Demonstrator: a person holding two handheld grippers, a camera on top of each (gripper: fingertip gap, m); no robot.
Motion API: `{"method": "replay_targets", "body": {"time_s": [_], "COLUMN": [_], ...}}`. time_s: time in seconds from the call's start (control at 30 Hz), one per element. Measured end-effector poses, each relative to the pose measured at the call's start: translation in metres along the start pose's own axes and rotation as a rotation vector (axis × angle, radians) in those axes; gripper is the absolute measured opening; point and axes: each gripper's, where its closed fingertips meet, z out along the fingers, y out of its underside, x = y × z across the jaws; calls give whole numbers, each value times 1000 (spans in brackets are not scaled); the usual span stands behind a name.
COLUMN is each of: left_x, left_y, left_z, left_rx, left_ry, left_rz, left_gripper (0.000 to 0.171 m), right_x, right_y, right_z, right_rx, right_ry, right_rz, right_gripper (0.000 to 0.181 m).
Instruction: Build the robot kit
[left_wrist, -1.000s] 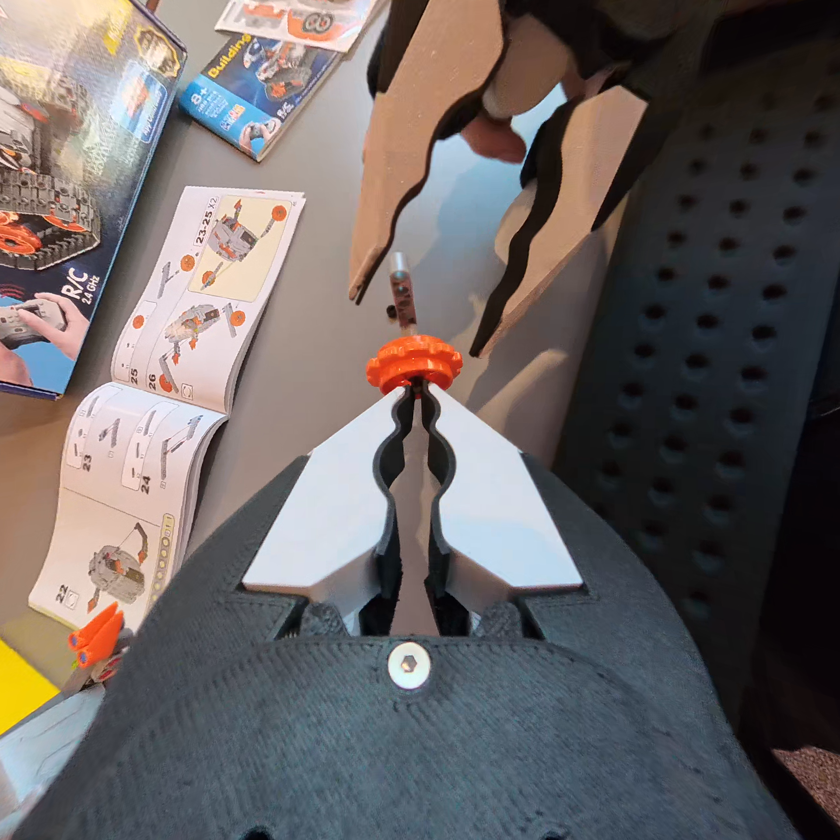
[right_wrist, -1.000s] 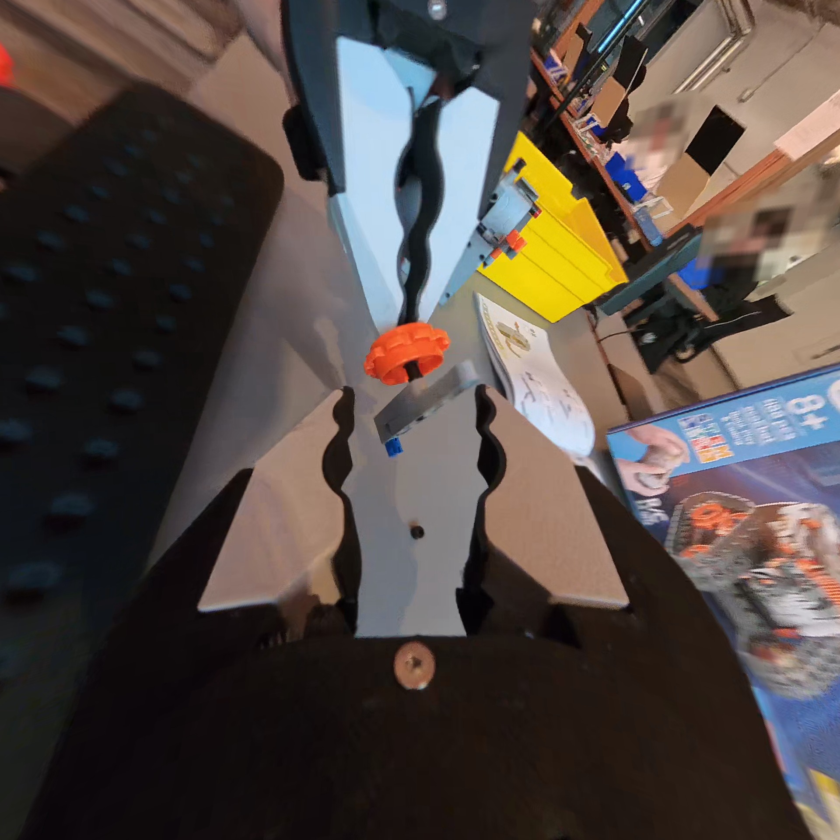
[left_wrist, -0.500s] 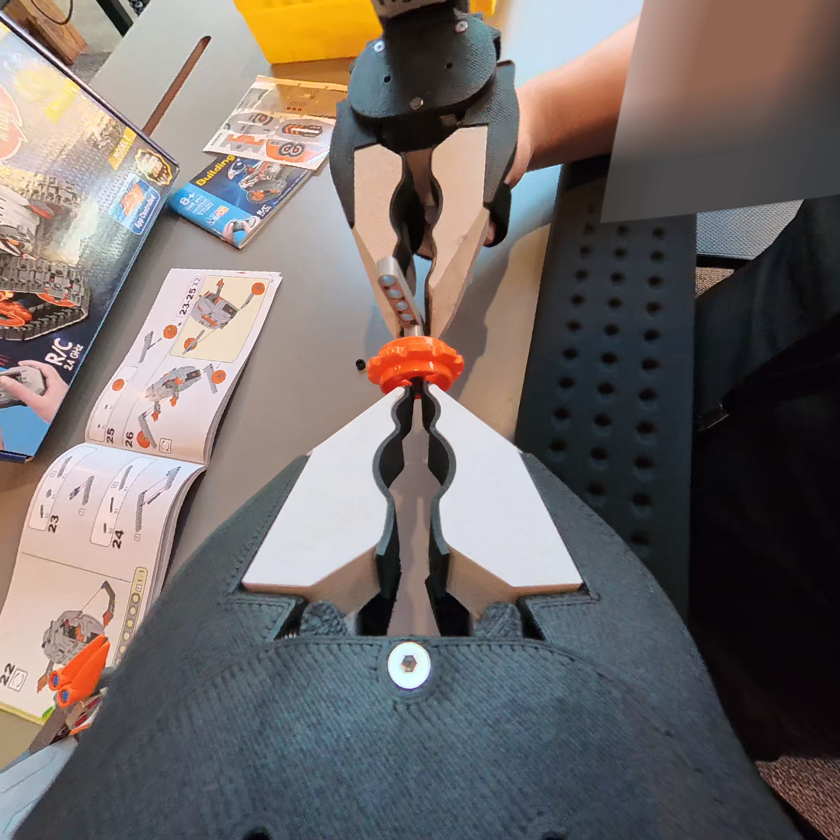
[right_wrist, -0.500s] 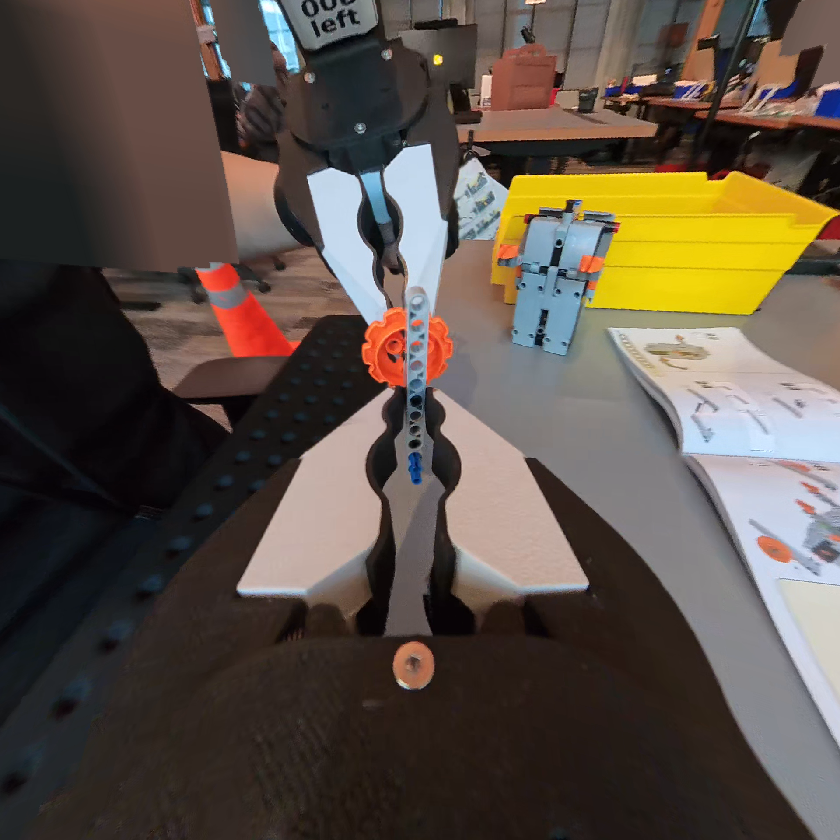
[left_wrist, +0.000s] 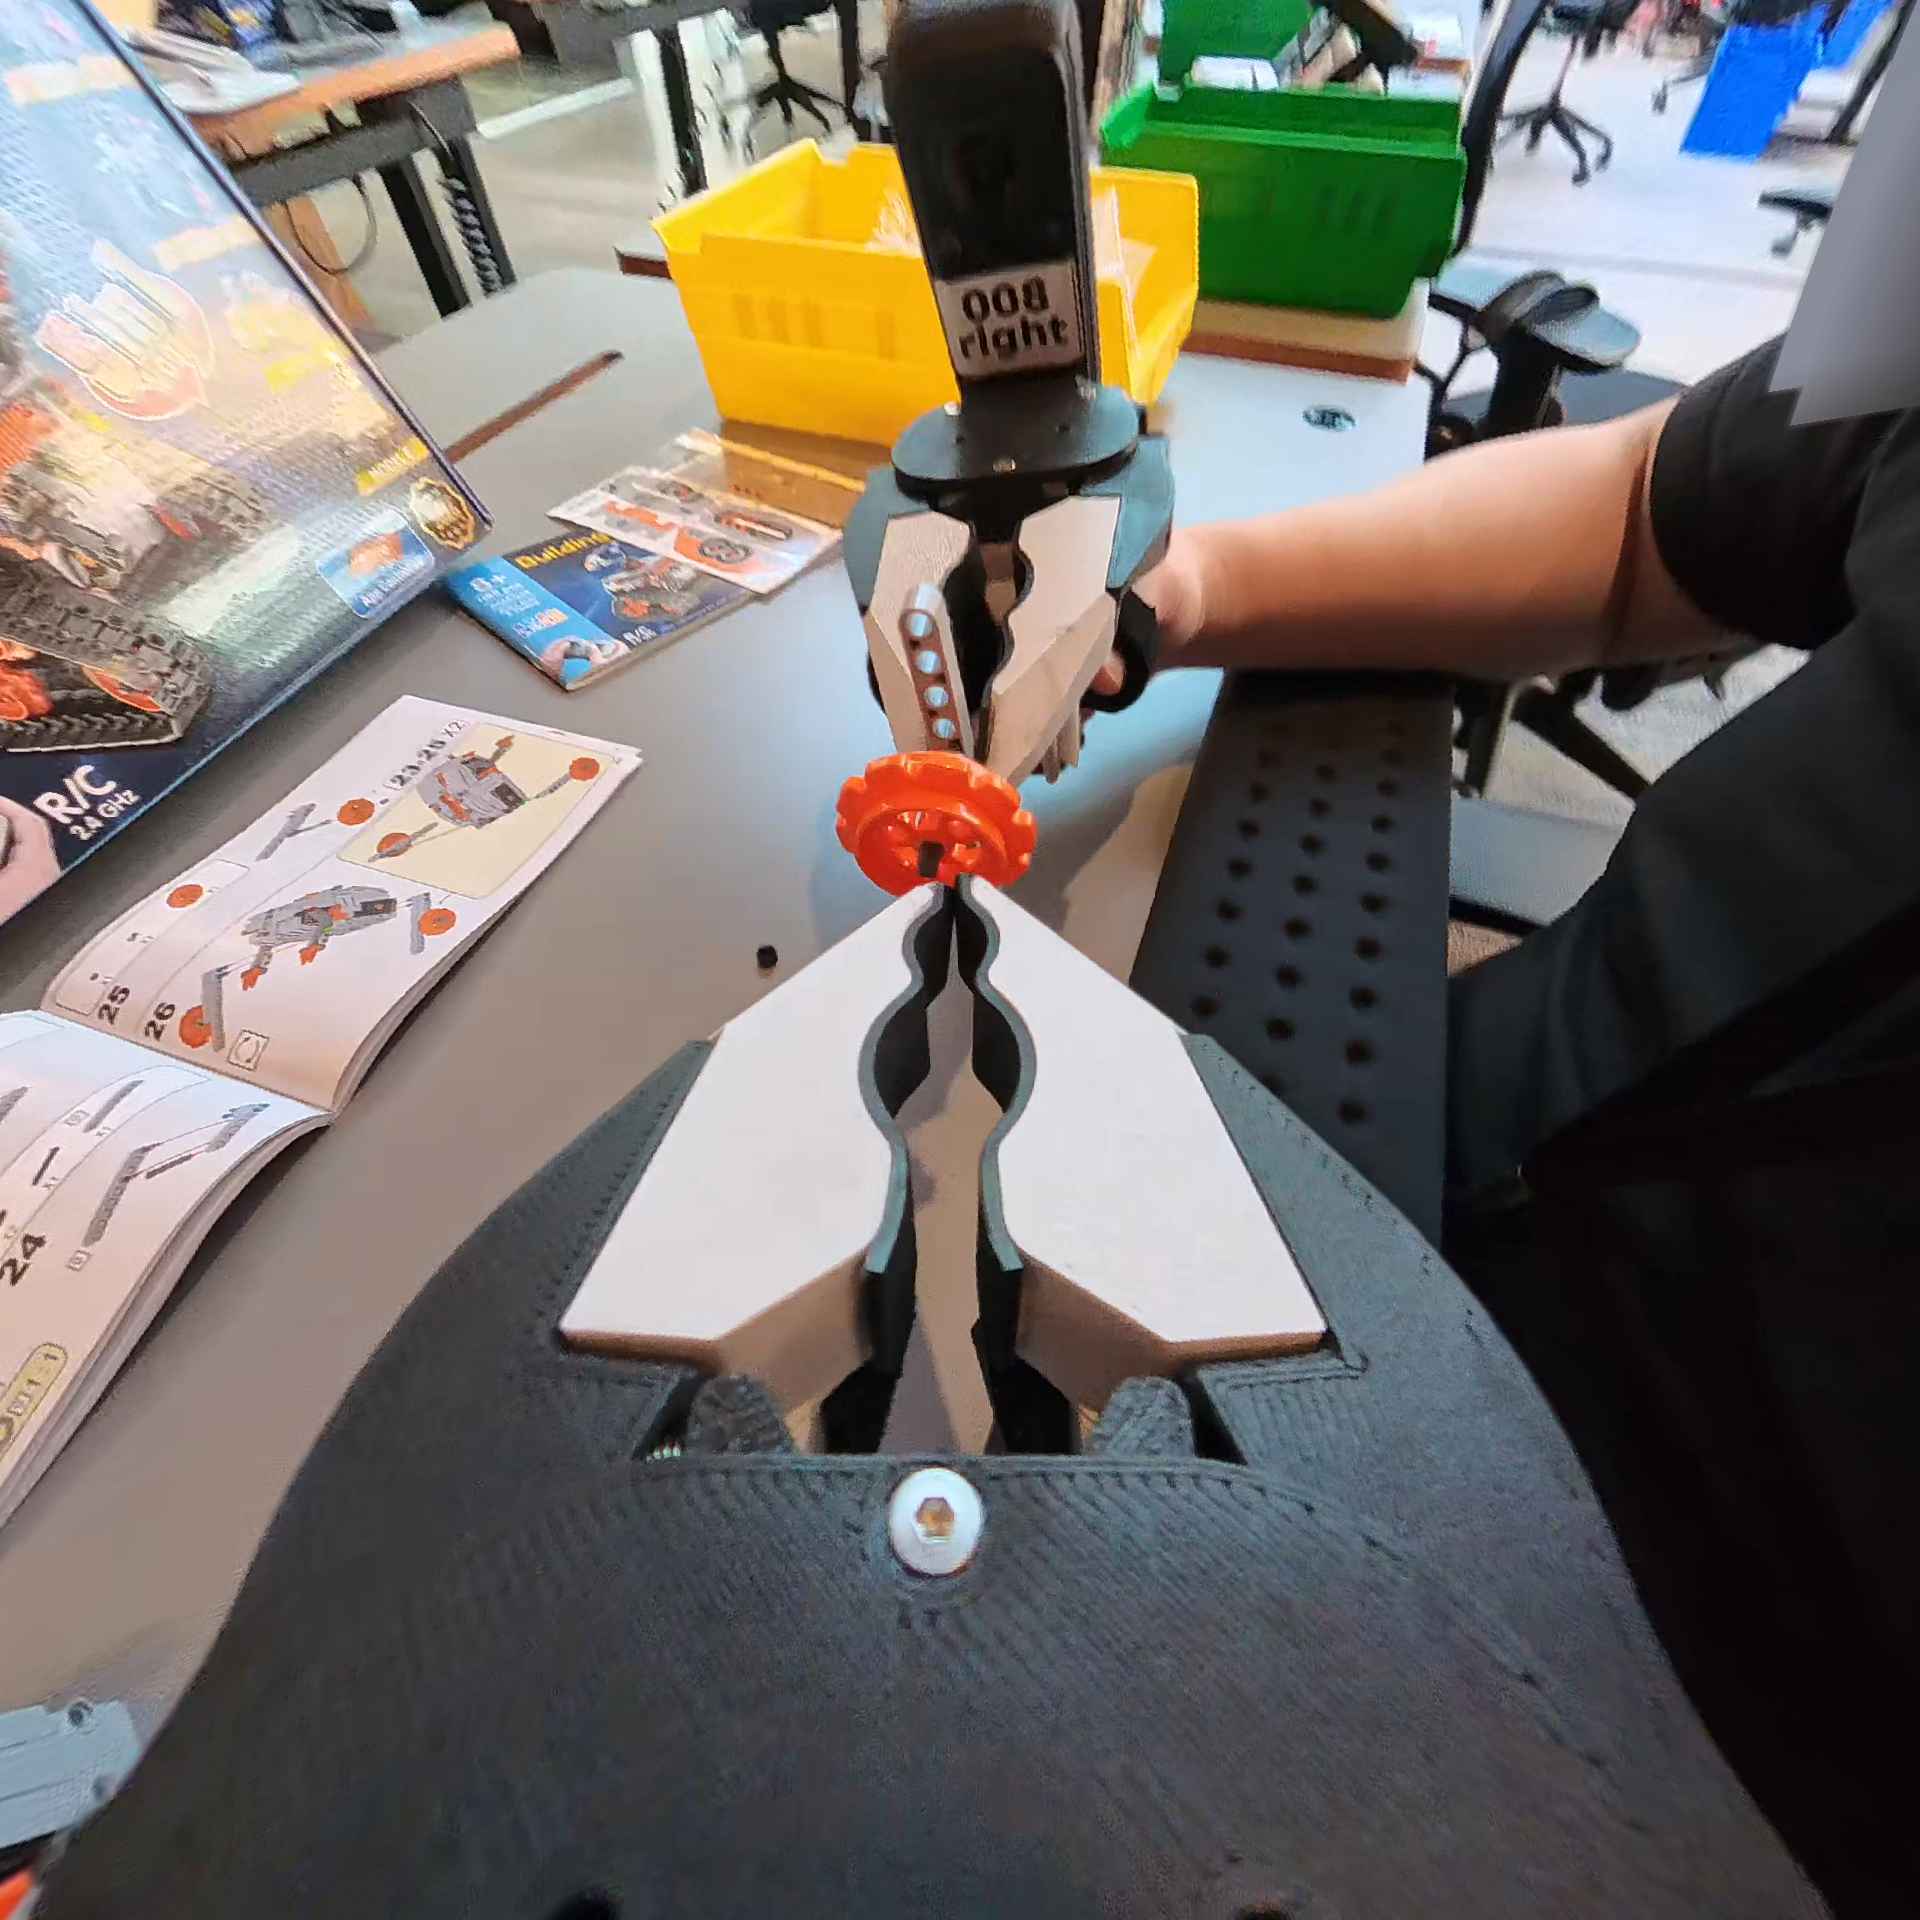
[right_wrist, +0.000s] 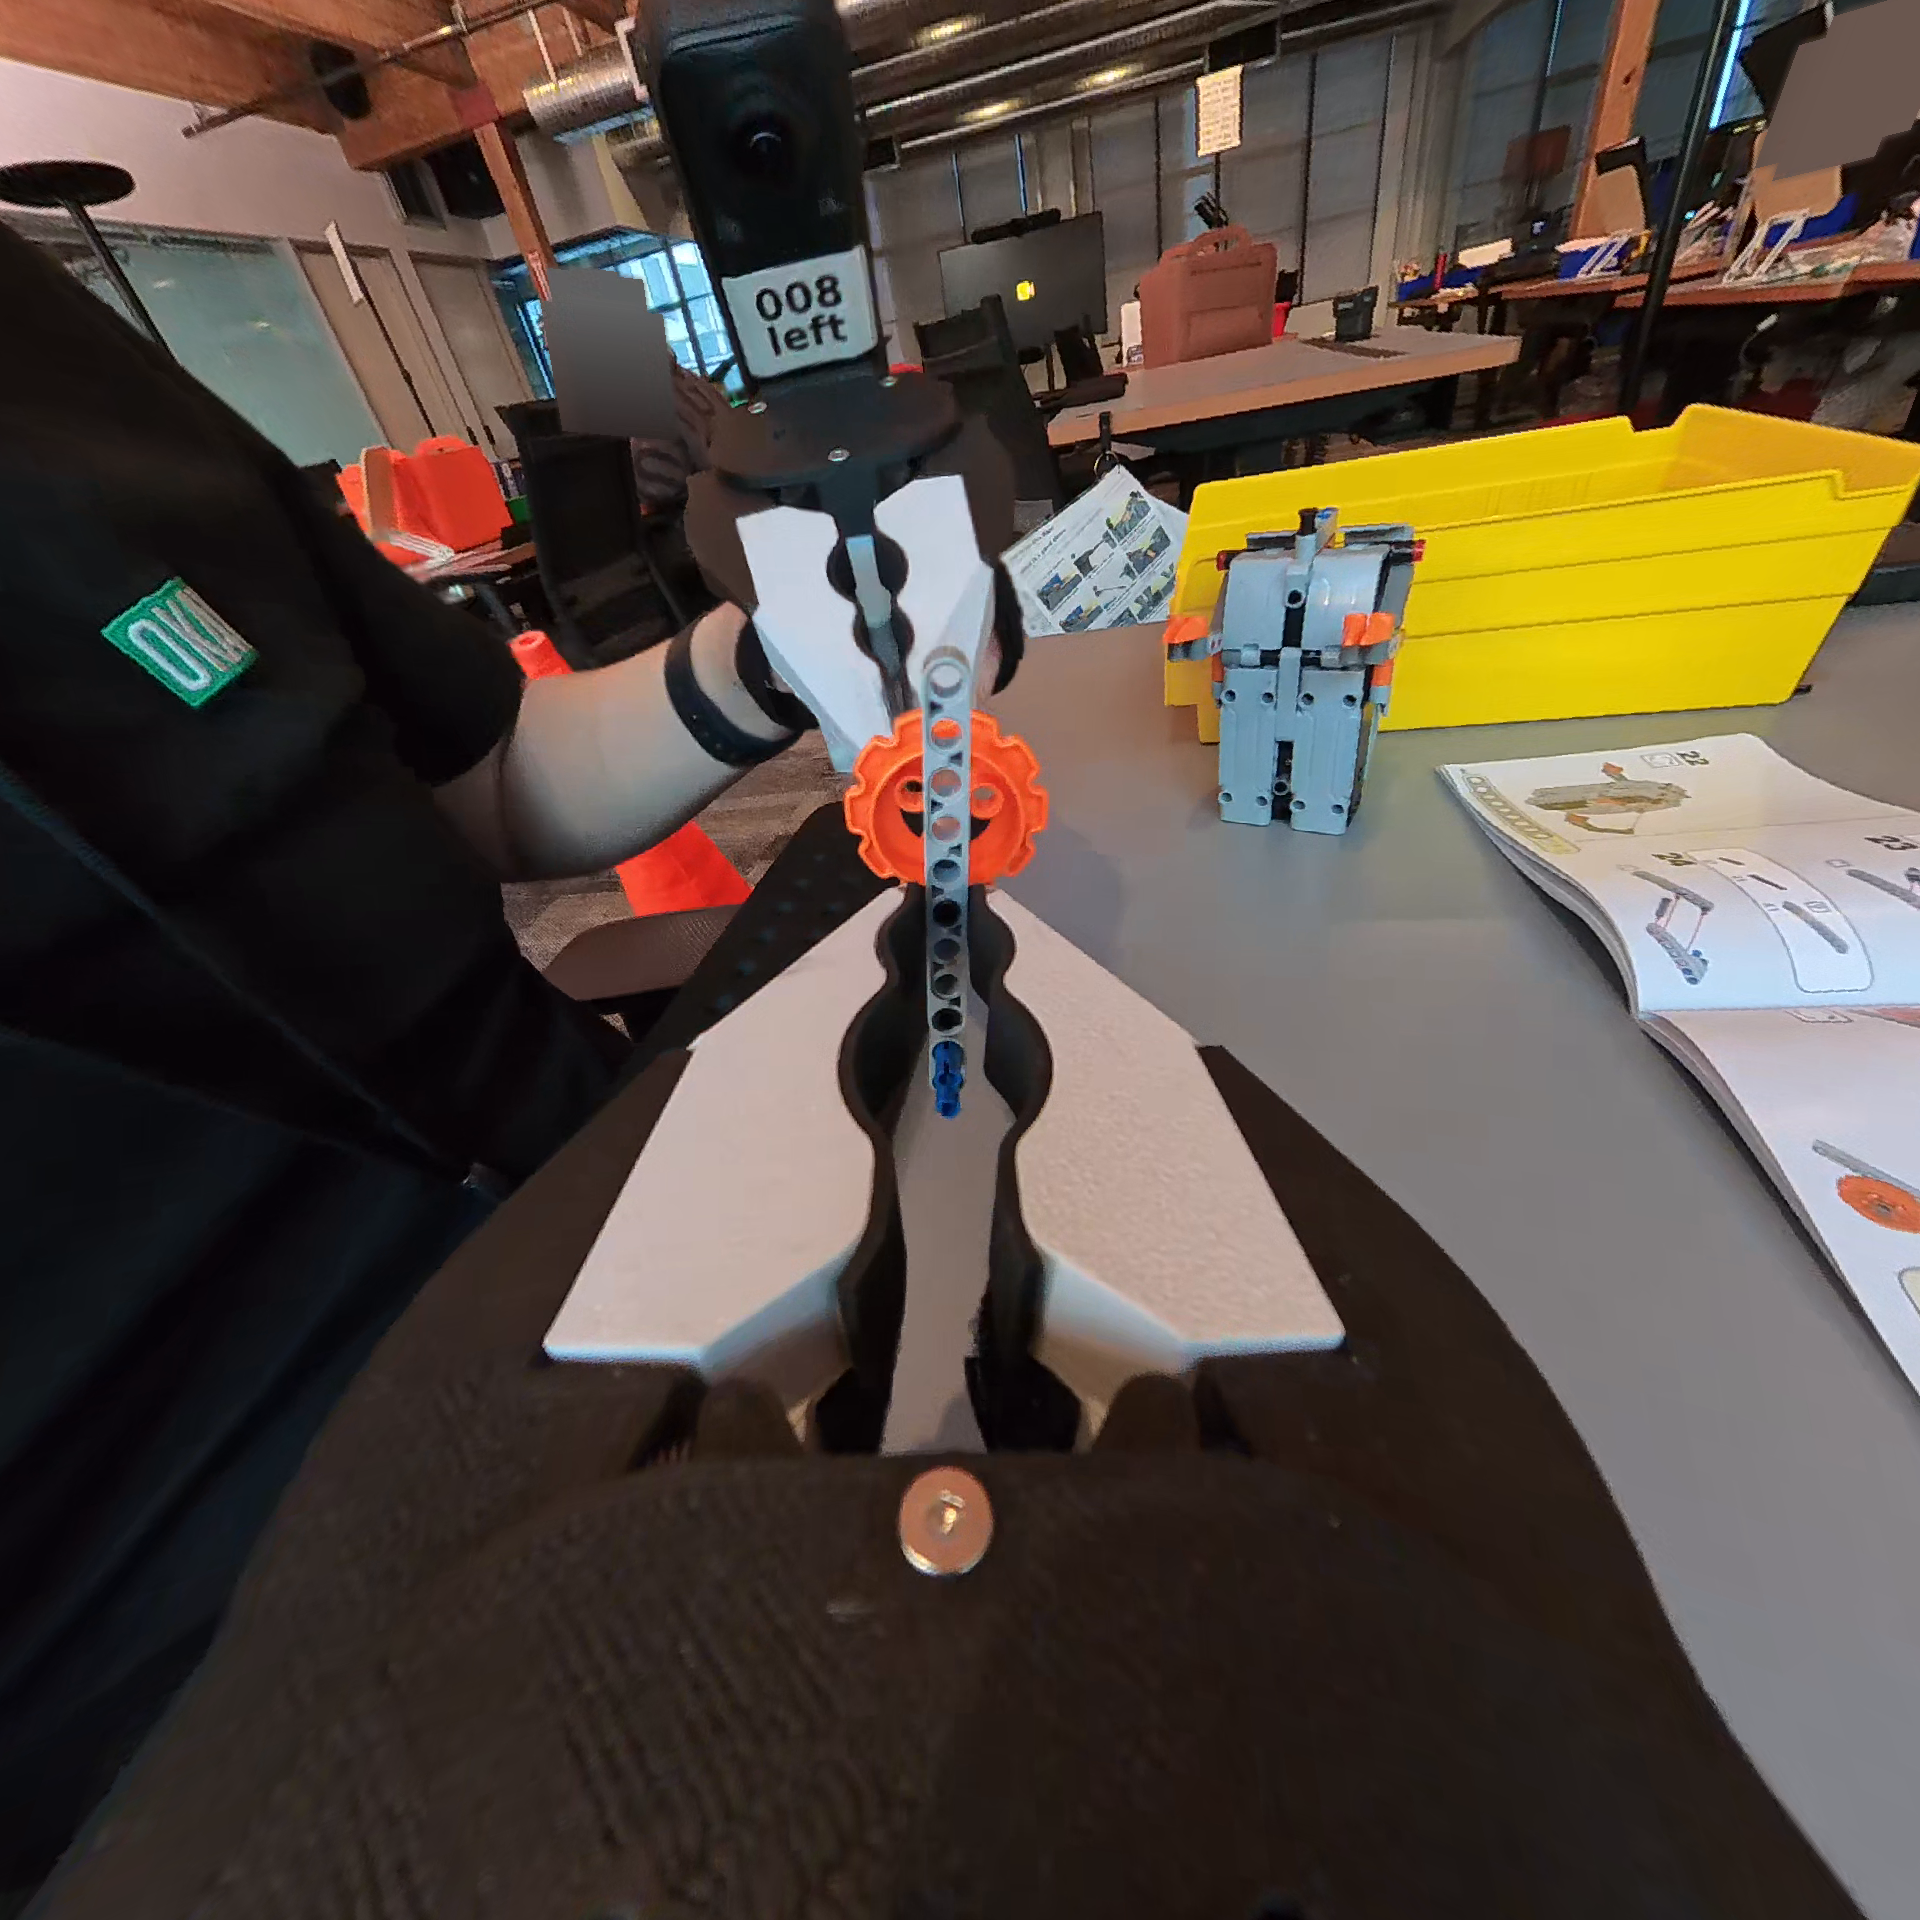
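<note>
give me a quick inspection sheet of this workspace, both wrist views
surface: grey table, mostly bare in the middle.
job's things: orange gear held against grey holed beam; blue pin at the beam's near end.
clutter: open instruction booklet, toy box, yellow bin, grey brick model, small black pin.
grippers: left gripper shut on the gear; right gripper shut on the beam.
cables: nothing seen.
surroundings: office desks, chairs, green bin.

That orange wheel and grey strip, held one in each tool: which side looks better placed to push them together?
Probably the right gripper: its jaws clamp the grey beam low, leaving a free end across the orange gear. The left gripper only pinches the gear's rim.
</note>
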Motion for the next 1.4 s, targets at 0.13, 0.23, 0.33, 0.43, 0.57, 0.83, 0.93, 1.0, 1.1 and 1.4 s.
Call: {"method": "replay_targets", "body": {"time_s": [0.13, 0.23, 0.33, 0.43, 0.57, 0.83, 0.93, 1.0, 1.1, 1.4], "left_x": [-10, -11, -13, -13, -15, -35, -41, -46, -49, -62], "left_y": [-3, -6, -10, -15, -21, -31, -41, -46, -57, -68], "left_z": [-6, -7, -3, 4, 11, -3, -8, -7, -6, 19], "left_rx": [56, 84, 121, 135, 146, 250, 323, 359, 433, 454], "left_ry": [-64, -64, -64, -32, -18, -73, -83, -106, -102, -74], "left_rz": [-50, -83, -90, -108, -99, -160, -195, -203, -203, -265], "left_gripper": [17, 22, 16, 15, 17, 16, 19, 19, 15, 37], "right_x": [6, 9, 9, 9, 9, 22, 28, 30, 31, 49], "right_y": [-5, -9, -15, -17, -17, -39, -56, -64, -69, -59], "right_z": [-6, -9, -11, -11, -10, -19, -25, -27, -30, -20], "right_rx": [52, 68, 87, 87, 89, 199, 327, 398, 457, 461], "right_ry": [0, 19, 29, 25, 19, 29, -41, -87, -124, -82], "right_rz": [67, 60, 44, 39, 38, 97, 254, 342, 419, 494], "right_gripper": [5, 5, 5, 5, 5, 5, 6, 5, 5, 5]}}
